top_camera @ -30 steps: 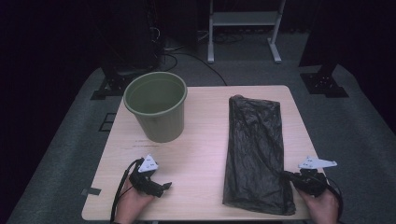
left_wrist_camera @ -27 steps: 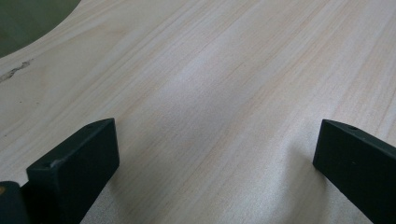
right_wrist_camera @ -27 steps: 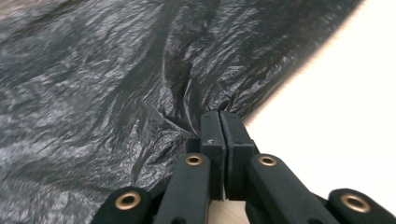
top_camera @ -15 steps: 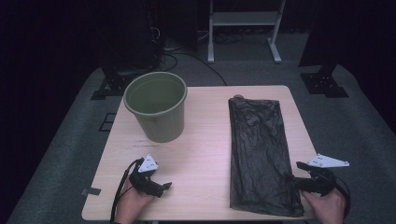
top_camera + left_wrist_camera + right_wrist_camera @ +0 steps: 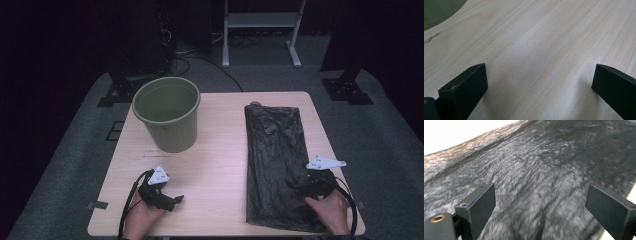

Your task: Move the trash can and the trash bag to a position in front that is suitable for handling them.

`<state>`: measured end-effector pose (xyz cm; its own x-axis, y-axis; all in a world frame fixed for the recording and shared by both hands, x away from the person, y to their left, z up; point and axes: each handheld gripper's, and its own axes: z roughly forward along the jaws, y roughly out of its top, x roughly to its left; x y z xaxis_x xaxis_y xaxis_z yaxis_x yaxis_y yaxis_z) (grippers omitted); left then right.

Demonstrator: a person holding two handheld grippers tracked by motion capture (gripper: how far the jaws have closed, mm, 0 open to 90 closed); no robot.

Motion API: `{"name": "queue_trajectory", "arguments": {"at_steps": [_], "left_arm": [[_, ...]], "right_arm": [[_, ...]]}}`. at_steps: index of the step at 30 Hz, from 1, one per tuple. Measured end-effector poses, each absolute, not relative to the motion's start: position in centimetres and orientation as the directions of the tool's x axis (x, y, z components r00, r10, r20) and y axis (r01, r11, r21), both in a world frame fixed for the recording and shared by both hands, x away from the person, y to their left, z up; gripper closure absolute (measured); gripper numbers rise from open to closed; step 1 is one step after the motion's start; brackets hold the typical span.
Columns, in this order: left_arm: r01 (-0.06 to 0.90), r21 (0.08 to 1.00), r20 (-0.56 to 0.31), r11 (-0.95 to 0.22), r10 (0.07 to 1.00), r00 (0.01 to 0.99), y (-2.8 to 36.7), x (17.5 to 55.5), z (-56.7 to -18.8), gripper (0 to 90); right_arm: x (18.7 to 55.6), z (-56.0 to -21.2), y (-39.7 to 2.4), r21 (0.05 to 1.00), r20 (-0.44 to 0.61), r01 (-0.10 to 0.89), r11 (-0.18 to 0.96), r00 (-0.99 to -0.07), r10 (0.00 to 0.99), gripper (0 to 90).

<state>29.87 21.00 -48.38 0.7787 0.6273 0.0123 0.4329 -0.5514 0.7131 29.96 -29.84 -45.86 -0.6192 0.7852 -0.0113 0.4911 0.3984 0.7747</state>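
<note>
A black plastic bag [image 5: 274, 150] lies flat and lengthwise on the right half of the pale wooden table [image 5: 220, 150]. An olive-green bucket [image 5: 167, 117] stands upright and empty at the back left. My right gripper [image 5: 299, 189] hovers low over the bag's near right part, pointing left. Its jaws have just been opening and now stand wide apart, with the wrinkled bag [image 5: 544, 170] under them and nothing pinched in the right gripper [image 5: 541, 212]. My left gripper [image 5: 172, 200] rests near the front left edge, open over bare wood, and the left gripper [image 5: 539, 87] holds nothing.
A corner of the bucket [image 5: 436, 12] shows at the top left of the left gripper view. Dark carpet, cables and a white metal stand [image 5: 260, 30] lie beyond the table's far edge. Bare wood stretches between the bucket and the bag.
The bag's near end has shifted right and now lies straighter. The right gripper has let go of it, opened, and moved slightly away and left over the bag. The left hand has stayed put.
</note>
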Motion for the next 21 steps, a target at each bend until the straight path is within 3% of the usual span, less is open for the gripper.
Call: {"name": "queue_trajectory", "arguments": {"at_steps": [21], "left_arm": [[0.435, 0.713, 0.005, -0.55, 0.624, 0.781, 21.2, 29.8, -48.3, 0.0]], "right_arm": [[31.6, -48.7, -28.7, 0.729, 0.008, 0.521, 0.444, -0.655, 0.756, 8.9]]}}
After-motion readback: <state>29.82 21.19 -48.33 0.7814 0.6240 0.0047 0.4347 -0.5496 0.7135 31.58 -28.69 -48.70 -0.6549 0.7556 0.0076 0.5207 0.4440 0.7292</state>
